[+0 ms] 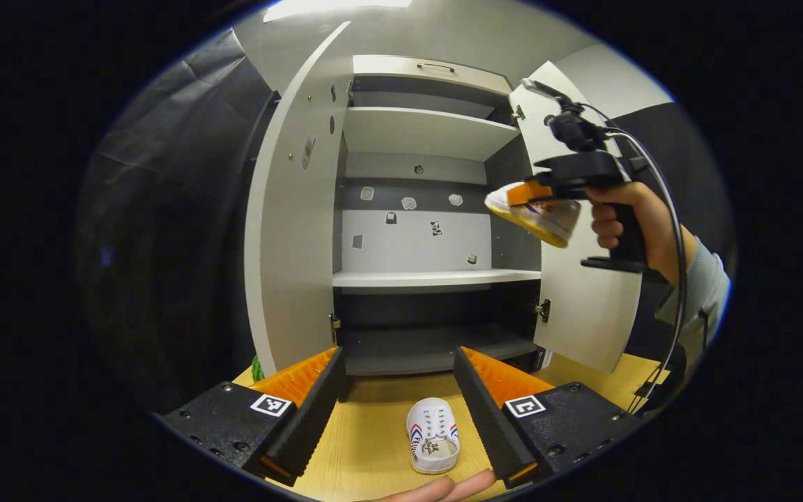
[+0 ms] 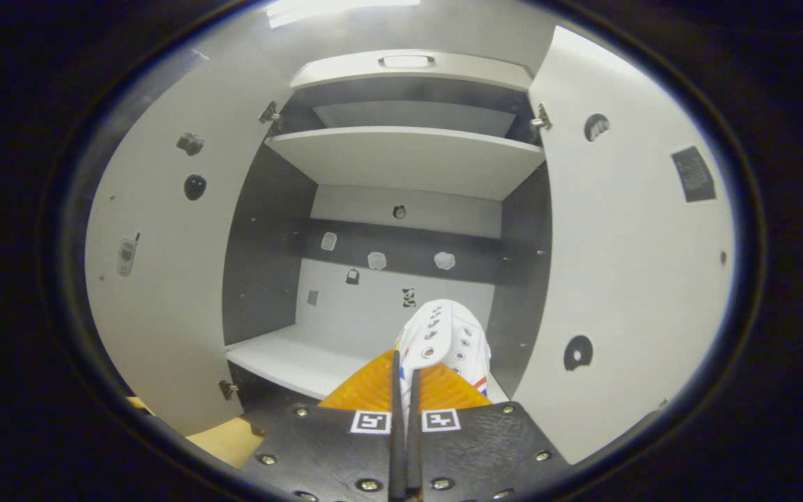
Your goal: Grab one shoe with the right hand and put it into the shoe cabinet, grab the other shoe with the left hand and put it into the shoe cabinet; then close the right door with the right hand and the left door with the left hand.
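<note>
In the left gripper view, the left gripper (image 1: 397,390) hangs low over the wooden table (image 1: 366,446) with its fingers spread wide apart and nothing between them. A white shoe on the table (image 1: 433,436) lies between the two fingers without touching either, toe toward the shoe cabinet (image 1: 415,230); it has red and blue stripes on its side and dark printing on the insole, too small to read. Fingertips of the person's hand (image 1: 443,489) show at the bottom edge. The cabinet stands open, the left door (image 1: 293,230) and the right door (image 1: 583,293) both swung outward, with pale shelves inside and small stickers on the back panel. Farther off on the right, a hand (image 1: 628,223) holds the right gripper (image 1: 537,199), which carries the white shoe in the air (image 1: 537,216) in front of the right door, above the level of the middle shelf (image 1: 436,277).

In the right gripper view, the right gripper (image 2: 405,390) has its fingers pressed nearly together, clamped on the heel rim of the lifted shoe (image 2: 447,338). Its toe points into the cabinet, above the middle shelf (image 2: 290,359). Both doors carry small dark stickers, none of them legible.
</note>
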The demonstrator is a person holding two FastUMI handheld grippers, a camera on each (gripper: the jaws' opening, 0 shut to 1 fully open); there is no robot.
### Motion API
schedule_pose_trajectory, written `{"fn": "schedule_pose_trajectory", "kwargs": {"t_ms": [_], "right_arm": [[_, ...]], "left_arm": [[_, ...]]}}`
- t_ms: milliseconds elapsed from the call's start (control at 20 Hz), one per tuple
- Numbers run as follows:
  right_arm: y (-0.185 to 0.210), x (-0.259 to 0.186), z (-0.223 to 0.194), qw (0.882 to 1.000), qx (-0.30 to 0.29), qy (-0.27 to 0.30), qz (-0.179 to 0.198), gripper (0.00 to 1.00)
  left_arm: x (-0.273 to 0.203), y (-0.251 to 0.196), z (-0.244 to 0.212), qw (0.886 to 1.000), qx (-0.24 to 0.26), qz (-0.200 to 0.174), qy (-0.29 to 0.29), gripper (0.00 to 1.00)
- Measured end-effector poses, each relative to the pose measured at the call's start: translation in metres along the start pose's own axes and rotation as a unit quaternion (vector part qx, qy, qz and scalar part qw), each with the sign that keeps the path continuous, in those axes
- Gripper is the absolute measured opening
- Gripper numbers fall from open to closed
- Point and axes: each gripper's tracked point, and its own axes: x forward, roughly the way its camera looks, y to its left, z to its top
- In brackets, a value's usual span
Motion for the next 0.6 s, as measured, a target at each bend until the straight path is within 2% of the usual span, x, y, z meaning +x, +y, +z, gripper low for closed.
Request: {"fn": "schedule_pose_trajectory", "kwargs": {"t_ms": [350, 600], "right_arm": [[0.018, 0.130, -0.043, 0.994, -0.081, 0.067, 0.005, 0.02], [0.014, 0.186, -0.074, 0.987, -0.122, 0.099, -0.019, 0.02]], "left_arm": [[0.021, -0.007, -0.034, 0.999, -0.023, -0.025, 0.013, 0.96], [0.029, 0.007, -0.044, 0.999, -0.027, -0.020, 0.014, 0.96]]}}
